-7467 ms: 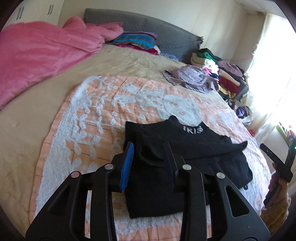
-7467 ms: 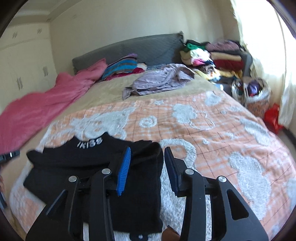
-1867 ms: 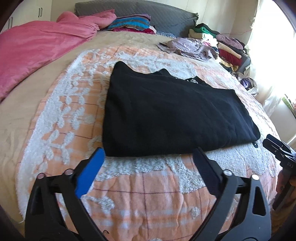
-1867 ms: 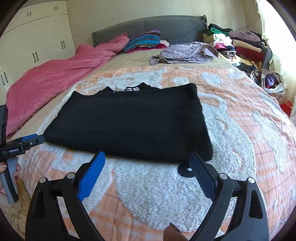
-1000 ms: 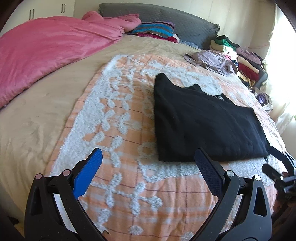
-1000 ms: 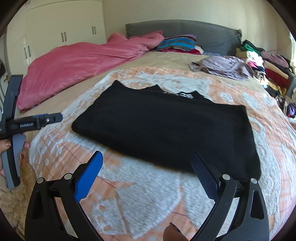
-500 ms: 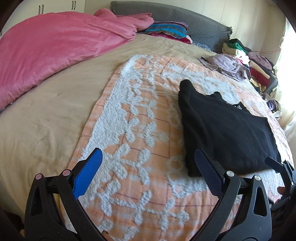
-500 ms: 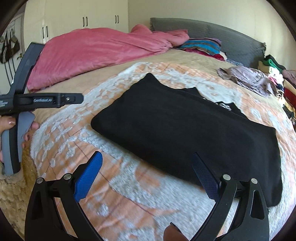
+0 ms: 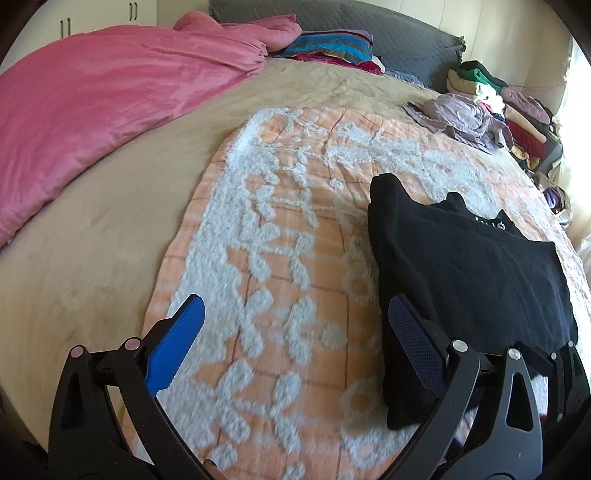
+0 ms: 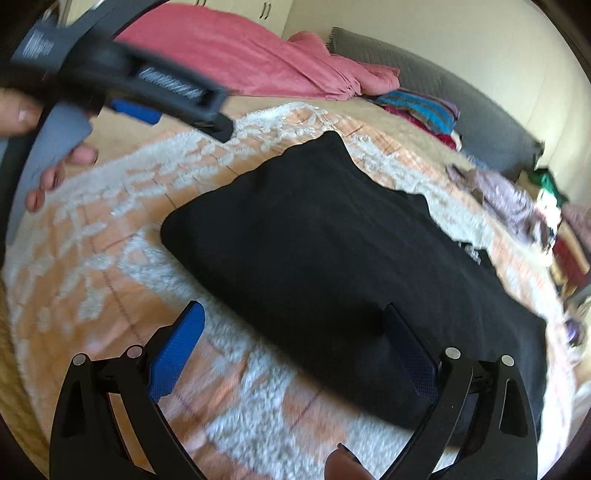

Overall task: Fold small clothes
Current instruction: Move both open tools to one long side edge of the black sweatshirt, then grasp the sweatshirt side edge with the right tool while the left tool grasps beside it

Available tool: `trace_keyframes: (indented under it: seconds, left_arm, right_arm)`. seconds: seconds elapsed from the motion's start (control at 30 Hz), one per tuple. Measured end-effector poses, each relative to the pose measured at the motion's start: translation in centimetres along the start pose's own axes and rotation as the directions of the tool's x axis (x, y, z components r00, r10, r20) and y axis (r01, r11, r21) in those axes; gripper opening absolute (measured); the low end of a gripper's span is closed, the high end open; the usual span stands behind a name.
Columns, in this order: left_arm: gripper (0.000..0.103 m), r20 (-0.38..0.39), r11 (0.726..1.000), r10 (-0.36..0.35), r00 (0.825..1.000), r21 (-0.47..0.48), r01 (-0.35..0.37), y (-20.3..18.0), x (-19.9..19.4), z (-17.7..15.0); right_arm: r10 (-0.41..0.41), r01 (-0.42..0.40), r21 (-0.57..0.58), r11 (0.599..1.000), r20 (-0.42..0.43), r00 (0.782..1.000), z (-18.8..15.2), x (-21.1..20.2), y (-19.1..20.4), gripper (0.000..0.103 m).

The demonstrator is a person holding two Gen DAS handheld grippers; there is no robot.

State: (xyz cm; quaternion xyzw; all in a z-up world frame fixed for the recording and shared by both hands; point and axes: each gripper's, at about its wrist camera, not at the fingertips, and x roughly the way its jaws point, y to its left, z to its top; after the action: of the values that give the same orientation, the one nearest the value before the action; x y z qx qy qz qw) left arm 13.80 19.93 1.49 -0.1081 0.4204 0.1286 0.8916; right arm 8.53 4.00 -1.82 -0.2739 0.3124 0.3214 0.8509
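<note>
A black garment (image 9: 461,266) lies folded into a flat rectangle on the orange and white blanket (image 9: 280,258), a white-lettered neckband peeking out at its far edge. My left gripper (image 9: 295,332) is open and holds nothing. It hangs over bare blanket just left of the garment's left end, with its right finger (image 9: 413,347) at that near corner. My right gripper (image 10: 293,321) is also open and holds nothing, low over the black garment (image 10: 332,240) at its near edge, towards the left end. A hand (image 10: 55,162) holds the left gripper (image 10: 188,123) at the upper left of the right wrist view.
A pink duvet (image 9: 110,92) covers the bed's left side. Striped pillows (image 9: 332,48) lean on the grey headboard (image 9: 406,29). A crumpled lilac garment (image 9: 458,114) lies at the far right, beside a pile of folded clothes (image 9: 517,110) off the bed's edge.
Both grippers have swung left along the garment's near edge. The left one now hangs over bare blanket past the garment's left end. Both have stayed open; the garment has not moved.
</note>
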Motion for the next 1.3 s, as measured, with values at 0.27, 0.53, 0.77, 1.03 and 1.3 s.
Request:
trace_keyframes:
  seconds: [0.27,0.53,0.77,1.03,1.3]
  left_arm:
    - [0.093,-0.016,0.999,0.015,1.000,0.031,-0.014,-1.0,1.7,1.3]
    - [0.093,-0.028,0.999,0.021,0.999,0.027,-0.020,-0.9,3.0,2.2]
    - [0.093,-0.041,1.000,0.004,0.999,0.017,-0.004,-1.3,4.2,3.1]
    - [0.093,-0.061,0.999,-0.032,0.998,0.002,0.032,-1.9,5.3,3.9]
    - [0.093,-0.077,0.994,-0.102,0.992,-0.038,0.099,-2.6,6.1,5.6]
  right_arm:
    - [-0.093,0.094,-0.104,0.990,0.009,0.996,1.2,2.2,1.4,0.096]
    - [-0.122,0.122,-0.106,0.987,0.009,0.993,2.4,3.8,1.1,0.096]
    - [-0.141,0.144,-0.110,0.983,0.032,0.989,2.9,4.1,1.1,0.092]
    - [-0.162,0.176,-0.152,0.973,0.105,0.981,2.6,2.5,2.1,0.050]
    - [-0.160,0.177,-0.140,0.974,0.124,0.979,2.3,1.6,2.2,0.036]
